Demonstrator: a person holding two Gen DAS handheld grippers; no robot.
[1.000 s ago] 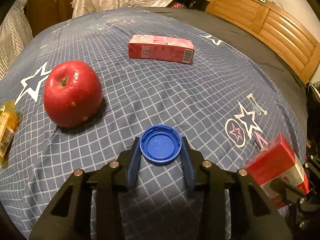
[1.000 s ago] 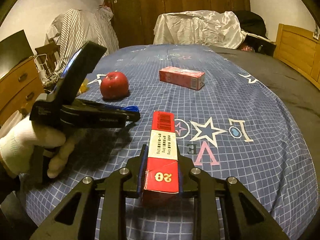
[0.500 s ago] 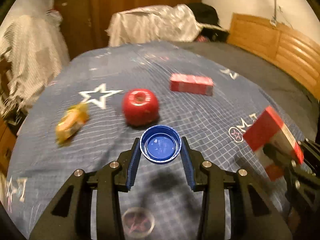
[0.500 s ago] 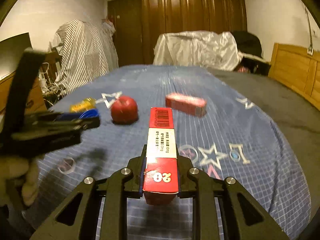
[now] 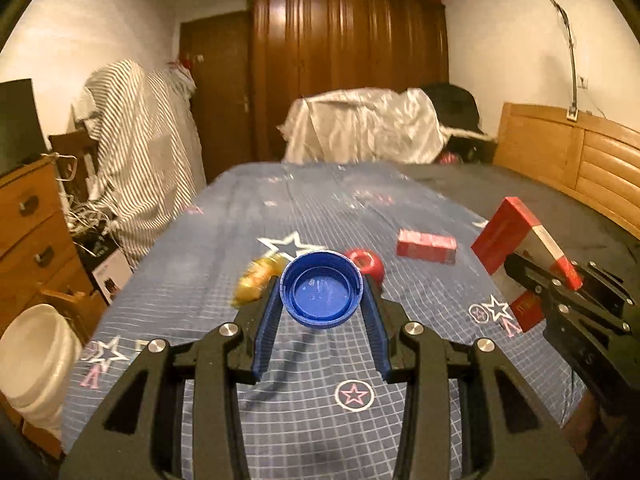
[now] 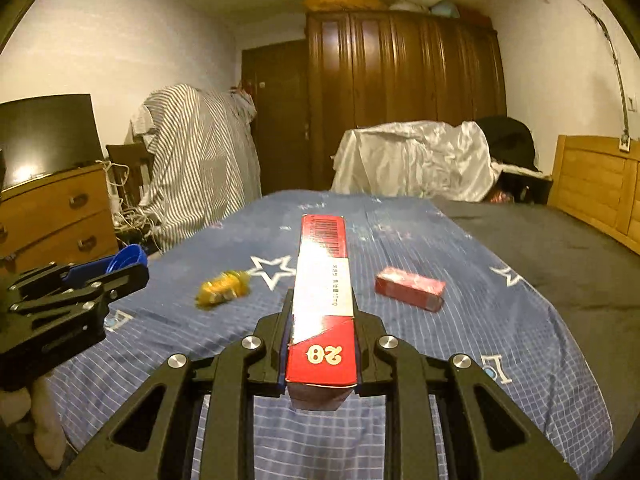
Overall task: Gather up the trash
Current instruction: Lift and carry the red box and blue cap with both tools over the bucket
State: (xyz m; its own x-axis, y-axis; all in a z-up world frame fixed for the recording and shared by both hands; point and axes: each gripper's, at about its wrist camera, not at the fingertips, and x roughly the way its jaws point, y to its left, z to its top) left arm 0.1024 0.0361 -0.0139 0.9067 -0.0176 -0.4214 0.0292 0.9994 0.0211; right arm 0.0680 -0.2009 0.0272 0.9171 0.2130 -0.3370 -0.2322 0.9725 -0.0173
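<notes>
2 grippers hang above the bed (image 5: 280, 408): left gripper (image 5: 322, 312) clamps a blue cap (image 5: 322, 289), right gripper (image 6: 322, 344) clamps a red box (image 6: 323, 292)

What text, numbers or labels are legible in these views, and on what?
"20", seen upside down: end flap of the red carton held in the right gripper.
Barcode and small print on that carton's top face: too blurred to read.
Print on the red box and yellow wrapper lying on the bedspread: unreadable.

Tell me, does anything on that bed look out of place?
Yes: a crumpled yellow wrapper, a small red carton lying flat and a red apple sit loose on the blue checked bedspread, odd things for a bed.
</notes>
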